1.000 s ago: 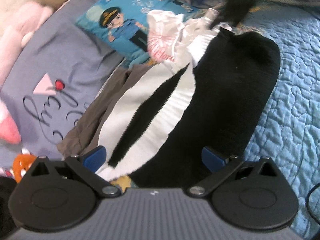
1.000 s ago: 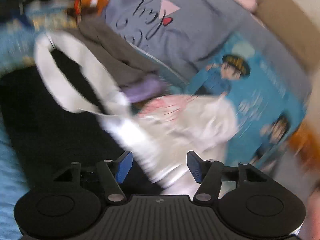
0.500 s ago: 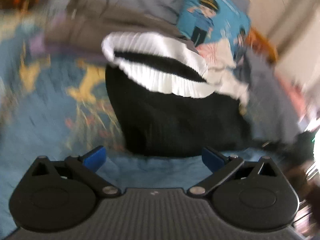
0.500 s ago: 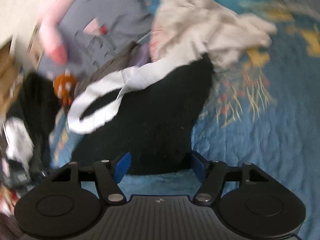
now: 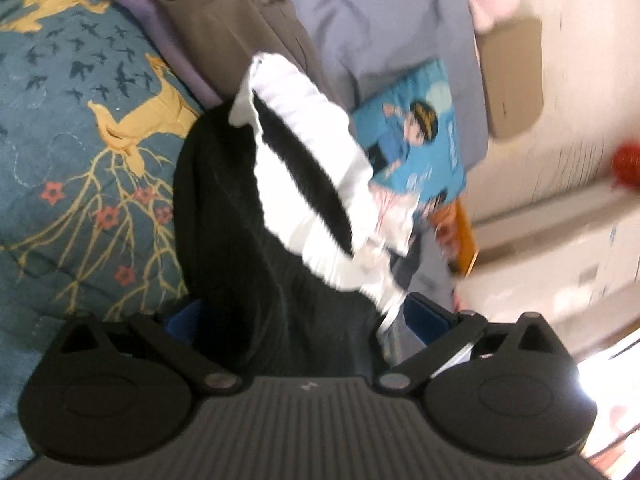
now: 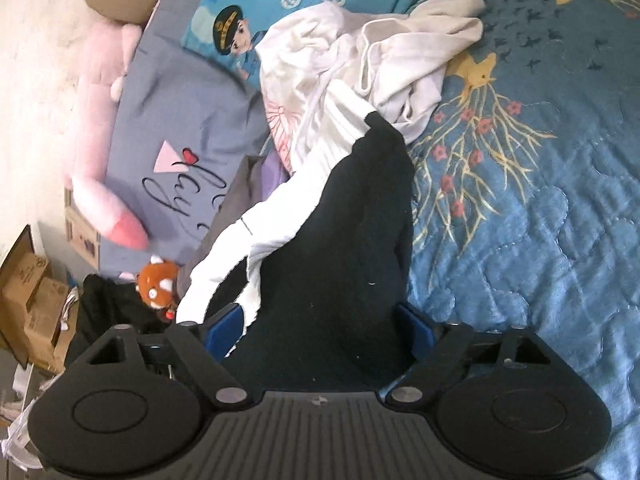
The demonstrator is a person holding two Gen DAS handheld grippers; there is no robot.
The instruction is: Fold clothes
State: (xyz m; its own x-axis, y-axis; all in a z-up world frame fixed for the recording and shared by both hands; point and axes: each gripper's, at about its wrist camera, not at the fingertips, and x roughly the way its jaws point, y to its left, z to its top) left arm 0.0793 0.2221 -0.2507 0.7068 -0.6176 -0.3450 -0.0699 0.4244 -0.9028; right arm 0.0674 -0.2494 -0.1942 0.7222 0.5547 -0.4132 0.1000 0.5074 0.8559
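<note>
Black garment (image 6: 344, 240) lies between both grippers' wide-apart fingers; quilt (image 6: 540, 200) beneath.

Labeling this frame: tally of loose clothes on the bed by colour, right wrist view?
Black with white band: 1, black garment, between both grippers' jaws
White: 1, white garment
Brown-grey: 1, brown-grey garment
Purple: 1, purple garment, mostly hidden
Total: 4

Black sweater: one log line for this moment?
item: black sweater, white trim | left gripper: jaws open around hem | right gripper: jaws open around hem | surface: blue quilt | fold: not started
</note>
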